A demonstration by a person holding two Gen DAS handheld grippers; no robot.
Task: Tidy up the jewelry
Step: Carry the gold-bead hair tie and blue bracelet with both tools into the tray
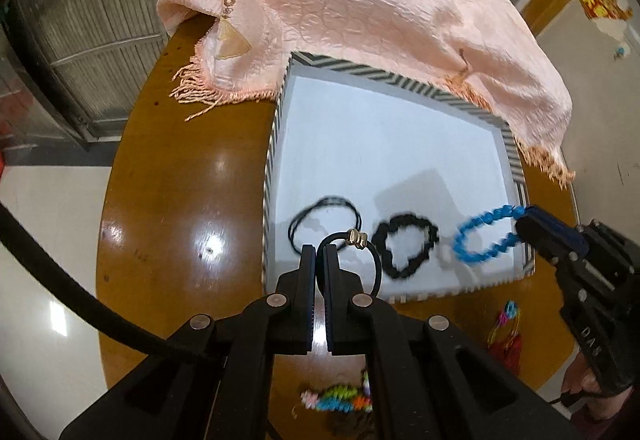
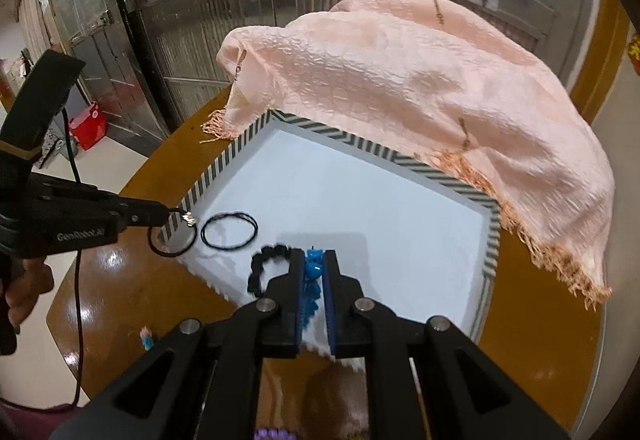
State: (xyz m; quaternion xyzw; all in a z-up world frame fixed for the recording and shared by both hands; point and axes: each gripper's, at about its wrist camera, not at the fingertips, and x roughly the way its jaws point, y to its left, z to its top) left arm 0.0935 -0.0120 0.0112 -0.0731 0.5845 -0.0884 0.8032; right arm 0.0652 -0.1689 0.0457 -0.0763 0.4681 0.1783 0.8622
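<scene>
A white tray (image 1: pixel 400 128) with a striped rim sits on the brown round table. My left gripper (image 1: pixel 318 250) is shut on a black hair tie with a gold bead (image 1: pixel 357 238), held over the tray's near left corner; the tie also shows in the right wrist view (image 2: pixel 174 236). My right gripper (image 2: pixel 314 258) is shut on a blue beaded bracelet (image 2: pixel 312 280), over the tray's near right edge; the bracelet also shows in the left wrist view (image 1: pixel 484 236). A thin black loop (image 1: pixel 324 216) and a black beaded bracelet (image 1: pixel 406 248) lie in the tray.
A pink fringed scarf (image 1: pixel 360 12) drapes over the tray's far rim. Colourful bands (image 1: pixel 338 398) and another bright piece (image 1: pixel 506 324) lie on the table (image 1: pixel 180 180) near the tray's front. A metal door stands behind the table.
</scene>
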